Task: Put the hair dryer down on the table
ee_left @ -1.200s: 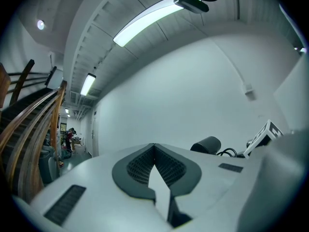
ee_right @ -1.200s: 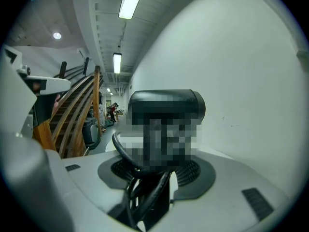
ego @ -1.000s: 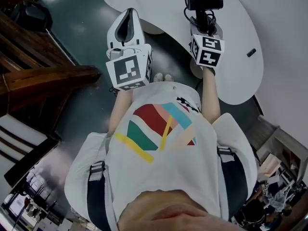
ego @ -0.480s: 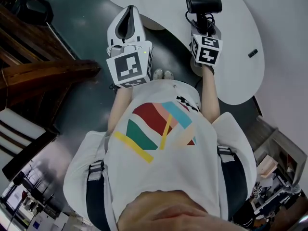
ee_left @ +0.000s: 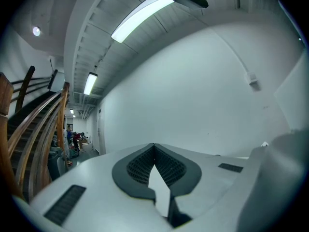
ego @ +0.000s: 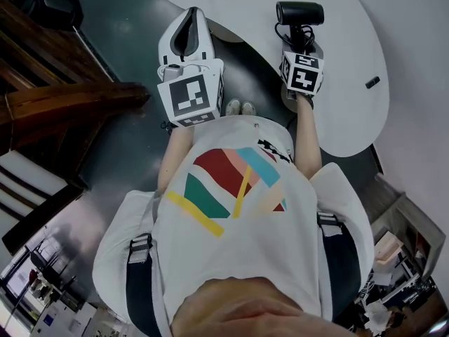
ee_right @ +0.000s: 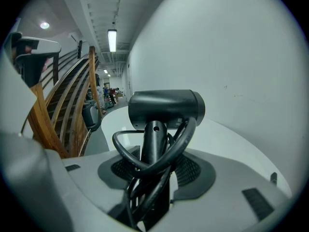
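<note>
Right tool (ee_right: 153, 187) is clamped on the black hair dryer (ee_right: 166, 109) by its handle, with the looped cord (ee_right: 126, 151) caught in the grip too. The barrel sits crosswise beyond the jaw tips. In the head view the dryer is over the white table (ego: 354, 69), near the edge on my side; I can't tell whether it touches. Left tool (ego: 188, 34) is closed, nothing in it, held level and well apart from the dryer.

Black hair dryer (ego: 300, 12) w/ cord looped round the handle. I've got it clamped by the handle in my right gripper (ego: 298, 39), barrel sideways, over the white rounded table (ego: 351, 69). Can't tell if it's touching tbh.
</note>
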`<state>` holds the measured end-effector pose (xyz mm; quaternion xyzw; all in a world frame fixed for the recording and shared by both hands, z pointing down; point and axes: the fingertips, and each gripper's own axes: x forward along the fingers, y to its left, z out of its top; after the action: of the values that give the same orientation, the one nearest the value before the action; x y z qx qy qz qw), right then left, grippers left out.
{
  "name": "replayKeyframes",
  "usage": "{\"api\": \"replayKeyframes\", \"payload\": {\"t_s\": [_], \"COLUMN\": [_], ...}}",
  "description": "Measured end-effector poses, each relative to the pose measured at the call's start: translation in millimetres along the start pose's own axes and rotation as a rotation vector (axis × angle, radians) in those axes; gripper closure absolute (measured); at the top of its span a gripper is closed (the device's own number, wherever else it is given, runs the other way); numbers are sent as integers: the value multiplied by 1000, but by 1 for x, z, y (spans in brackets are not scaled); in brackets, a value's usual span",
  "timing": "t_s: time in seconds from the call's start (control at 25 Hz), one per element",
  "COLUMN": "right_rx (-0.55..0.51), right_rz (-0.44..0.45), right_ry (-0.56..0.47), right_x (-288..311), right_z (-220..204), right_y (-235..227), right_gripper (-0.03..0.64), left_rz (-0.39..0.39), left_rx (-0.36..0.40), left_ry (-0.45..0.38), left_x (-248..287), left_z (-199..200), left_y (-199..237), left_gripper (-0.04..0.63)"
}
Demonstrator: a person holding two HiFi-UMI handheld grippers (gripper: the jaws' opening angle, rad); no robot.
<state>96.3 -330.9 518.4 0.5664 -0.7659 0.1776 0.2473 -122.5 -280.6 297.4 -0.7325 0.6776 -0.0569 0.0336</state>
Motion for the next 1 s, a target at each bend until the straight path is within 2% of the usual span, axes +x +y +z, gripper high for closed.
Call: {"api": "replayKeyframes", "payload": {"t_s": [0.28, 1.0], "right_rx": [-5, -15], "right_rz": [3, 3], "right_ry": [60, 188], "right_x": [19, 51], "right_z": [-18, -46], "right_y": [4, -2], "right_gripper": [399, 399], "left_rz": [25, 67], "left_rx": [25, 27], "left_ry": [28, 64], "left_x": [4, 14], "left_z": [-10, -18], "left_y": [14, 24], "left_gripper": [581, 581]}}
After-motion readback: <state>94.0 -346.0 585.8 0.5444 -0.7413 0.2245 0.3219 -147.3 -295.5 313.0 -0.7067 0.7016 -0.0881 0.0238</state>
